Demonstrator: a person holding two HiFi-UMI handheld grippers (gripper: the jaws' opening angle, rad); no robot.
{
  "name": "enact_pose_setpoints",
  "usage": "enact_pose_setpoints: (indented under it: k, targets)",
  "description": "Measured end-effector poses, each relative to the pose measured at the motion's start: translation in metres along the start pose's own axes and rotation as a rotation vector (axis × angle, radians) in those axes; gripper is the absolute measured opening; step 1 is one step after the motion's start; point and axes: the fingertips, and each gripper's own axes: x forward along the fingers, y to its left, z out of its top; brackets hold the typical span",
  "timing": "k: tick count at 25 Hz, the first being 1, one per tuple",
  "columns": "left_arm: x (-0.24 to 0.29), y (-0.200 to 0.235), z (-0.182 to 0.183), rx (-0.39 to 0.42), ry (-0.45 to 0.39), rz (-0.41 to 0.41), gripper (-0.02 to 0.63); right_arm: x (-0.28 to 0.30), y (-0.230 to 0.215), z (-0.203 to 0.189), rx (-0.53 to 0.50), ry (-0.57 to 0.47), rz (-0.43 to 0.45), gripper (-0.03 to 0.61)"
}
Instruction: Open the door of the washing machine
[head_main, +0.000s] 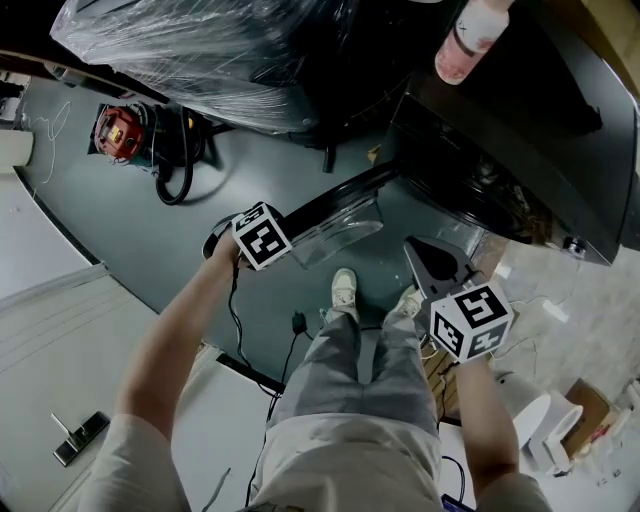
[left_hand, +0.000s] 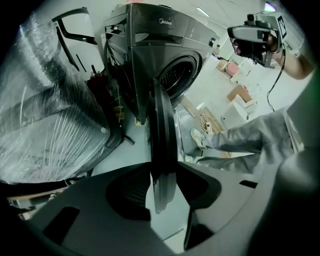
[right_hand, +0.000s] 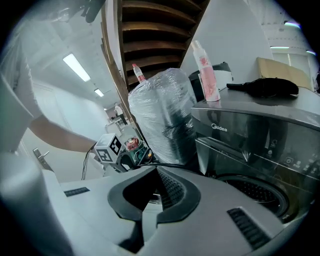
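Observation:
The dark washing machine (head_main: 520, 150) fills the upper right of the head view. Its round door (head_main: 340, 225) stands swung out from the drum opening (left_hand: 177, 77). In the left gripper view the door (left_hand: 162, 130) appears edge-on, and its rim runs down between the jaws of my left gripper (left_hand: 162, 192), which is shut on it. From above, that left gripper (head_main: 240, 245) sits at the door's outer end. My right gripper (head_main: 432, 262) hangs apart from the door, in front of the machine (right_hand: 250, 145). The right gripper (right_hand: 144, 210) is shut and holds nothing.
A bulky plastic-wrapped load (head_main: 200, 50) stands left of the machine, with a red tool (head_main: 118, 132) and hose on the floor beside it. A pink bottle (right_hand: 206, 72) stands on the machine's top. The person's shoes (head_main: 345, 290) are just below the door. A cable (head_main: 295, 325) lies on the floor.

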Motion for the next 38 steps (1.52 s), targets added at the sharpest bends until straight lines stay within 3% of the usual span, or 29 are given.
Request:
enact_pose_setpoints:
  k: [10,19,27,32,38]
  targets:
    - [-0.027,0.079,0.006,0.244,0.071,0.035,0.175,0.022,0.006,0.014,-0.013,0.009,-0.006,0.026]
    - [-0.038,0.108,0.015,0.31,0.108,0.024,0.175,0.024,0.009,0.007,0.038,0.015,-0.002,0.026]
    - [-0.04,0.12,0.017,0.235,0.09,0.032,0.175,0.018,0.009,0.008,0.026,0.017,-0.009,0.025]
    - [-0.04,0.123,0.01,0.124,0.043,0.107,0.187,0.012,0.016,0.01,0.015,0.019,-0.003,0.025]
    - [-0.058,0.132,-0.002,-0.036,-0.102,0.263,0.186,-0.01,0.026,0.034,-0.022,-0.014,0.021,0.026]
